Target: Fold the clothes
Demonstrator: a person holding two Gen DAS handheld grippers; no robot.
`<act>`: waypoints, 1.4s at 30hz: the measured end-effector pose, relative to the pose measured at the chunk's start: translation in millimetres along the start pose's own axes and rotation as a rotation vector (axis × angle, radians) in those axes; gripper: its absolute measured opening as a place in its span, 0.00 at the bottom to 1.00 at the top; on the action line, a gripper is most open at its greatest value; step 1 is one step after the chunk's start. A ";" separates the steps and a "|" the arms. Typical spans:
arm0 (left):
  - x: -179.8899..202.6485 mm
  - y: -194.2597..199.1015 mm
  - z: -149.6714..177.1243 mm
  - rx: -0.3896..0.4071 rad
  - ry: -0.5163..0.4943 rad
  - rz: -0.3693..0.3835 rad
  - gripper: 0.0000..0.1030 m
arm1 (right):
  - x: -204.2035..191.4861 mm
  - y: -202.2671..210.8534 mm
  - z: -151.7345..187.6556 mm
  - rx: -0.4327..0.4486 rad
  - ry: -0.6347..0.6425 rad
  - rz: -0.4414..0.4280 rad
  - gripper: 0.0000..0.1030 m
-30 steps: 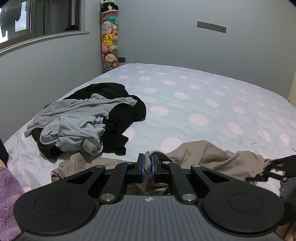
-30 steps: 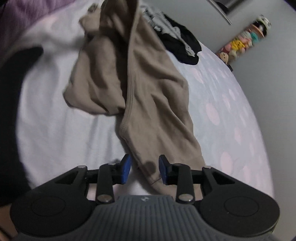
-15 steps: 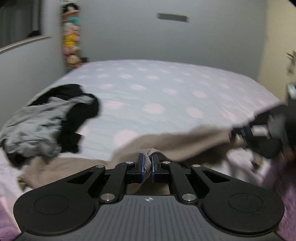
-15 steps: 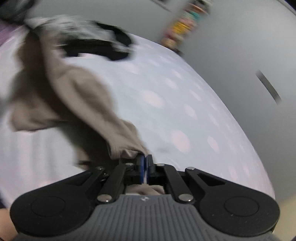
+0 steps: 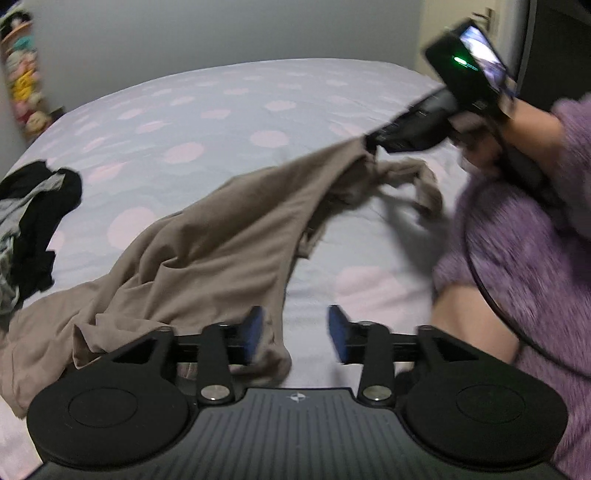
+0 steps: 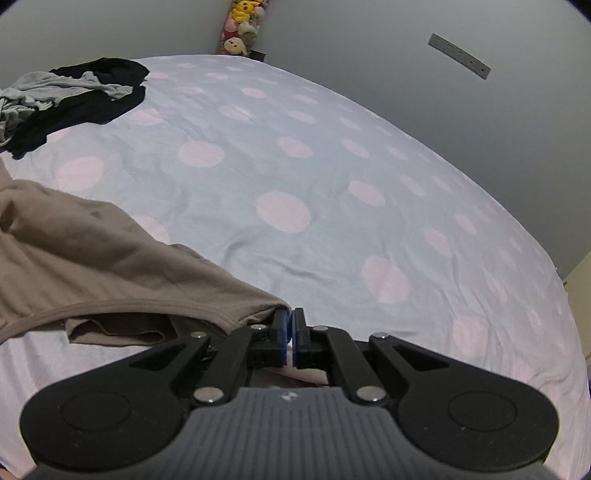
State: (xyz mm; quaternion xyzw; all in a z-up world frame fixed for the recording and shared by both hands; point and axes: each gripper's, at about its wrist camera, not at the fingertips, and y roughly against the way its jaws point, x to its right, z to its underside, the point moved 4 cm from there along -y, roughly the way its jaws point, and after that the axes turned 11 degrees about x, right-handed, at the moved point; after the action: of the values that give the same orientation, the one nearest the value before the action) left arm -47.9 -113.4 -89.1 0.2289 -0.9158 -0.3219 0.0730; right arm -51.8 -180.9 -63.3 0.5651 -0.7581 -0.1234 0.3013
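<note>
A tan garment [image 5: 221,236] stretches across the near part of the polka-dot bed [image 5: 229,122]. My left gripper [image 5: 295,332] is open; the garment's near end drapes against its left pad, nothing is clamped. In the left wrist view my right gripper [image 5: 373,142] holds the garment's far edge up off the bed at the upper right. In the right wrist view my right gripper [image 6: 289,338] is shut on the hem of the tan garment [image 6: 110,266], which trails off to the left over the bed [image 6: 332,166].
A heap of grey and black clothes [image 6: 66,96] lies at the bed's far left, also the clothes heap [image 5: 29,221] in the left view. A person's purple fuzzy sleeve [image 5: 524,251] fills the right side. A column of plush toys [image 6: 242,26] stands by the wall.
My left gripper has let go of the tan garment and opened. The right gripper, shut on the hem since half a second ago, has lifted and pulled it out to the right.
</note>
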 end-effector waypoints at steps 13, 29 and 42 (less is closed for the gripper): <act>-2.4 1.5 14.4 -0.118 -0.555 -0.008 0.43 | -0.5 -4.6 2.9 0.003 -0.014 -0.019 0.03; -10.3 -21.4 17.0 -0.278 -0.949 0.057 0.04 | 1.0 -5.3 2.8 0.003 -0.034 -0.035 0.03; -37.1 12.8 18.8 -0.303 -0.810 0.076 0.23 | -1.5 -4.1 3.1 0.010 -0.015 -0.032 0.03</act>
State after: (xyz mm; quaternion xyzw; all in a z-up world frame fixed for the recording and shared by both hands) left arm -25.1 -76.8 -95.3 0.0370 -0.8207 -0.5137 -0.2475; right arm -50.2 -181.4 -68.3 0.5778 -0.7517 -0.1288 0.2908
